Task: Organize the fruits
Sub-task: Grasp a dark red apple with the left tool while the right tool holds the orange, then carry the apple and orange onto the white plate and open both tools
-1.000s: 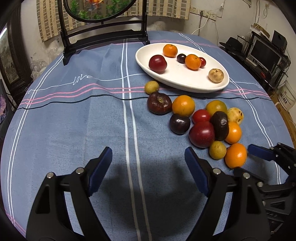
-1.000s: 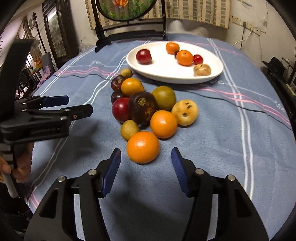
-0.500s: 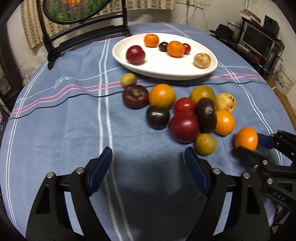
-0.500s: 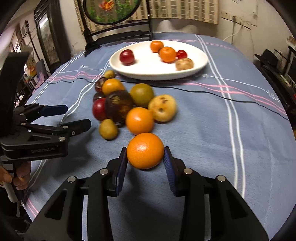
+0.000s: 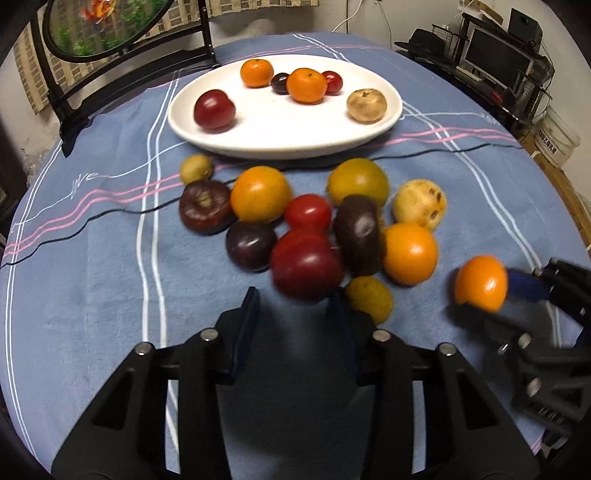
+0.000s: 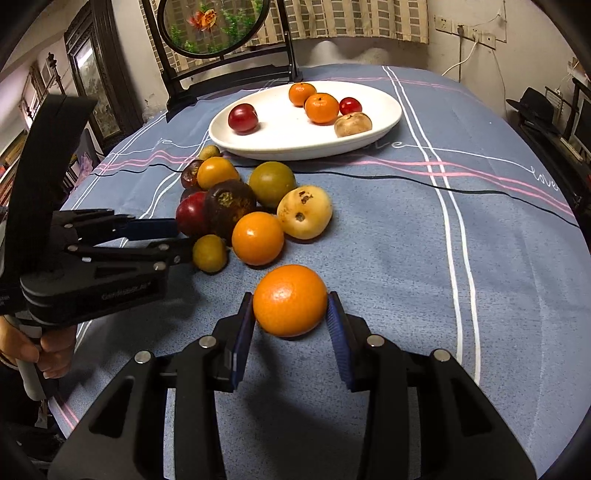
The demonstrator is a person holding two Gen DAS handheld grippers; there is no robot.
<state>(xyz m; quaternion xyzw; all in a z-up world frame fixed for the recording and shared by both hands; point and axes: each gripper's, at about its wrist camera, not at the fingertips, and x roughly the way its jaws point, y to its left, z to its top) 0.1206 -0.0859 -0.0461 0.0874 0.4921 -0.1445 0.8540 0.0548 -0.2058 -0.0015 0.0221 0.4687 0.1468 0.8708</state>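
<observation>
My right gripper [image 6: 290, 317] is shut on an orange [image 6: 290, 300] and holds it just above the blue cloth; the orange also shows in the left wrist view [image 5: 481, 283]. My left gripper [image 5: 295, 314] has its jaws narrowed around the near side of a big red plum [image 5: 306, 264] at the front of a loose pile of fruit [image 5: 354, 225]; whether the pads touch it is blurred. A white oval plate [image 5: 280, 136] behind the pile holds several fruits. The plate also shows in the right wrist view [image 6: 288, 146].
A dark wooden stand with a round painted screen [image 6: 212, 26] stands behind the plate. A small yellow-green fruit [image 5: 369, 299] lies right of the left gripper. The round table's edge [image 6: 576, 236] curves at the right. Shelves with electronics [image 5: 498, 55] are beyond.
My right gripper has lifted the orange slightly away from the pile. My left gripper has moved forward to the red plum and its jaws have narrowed from wide open.
</observation>
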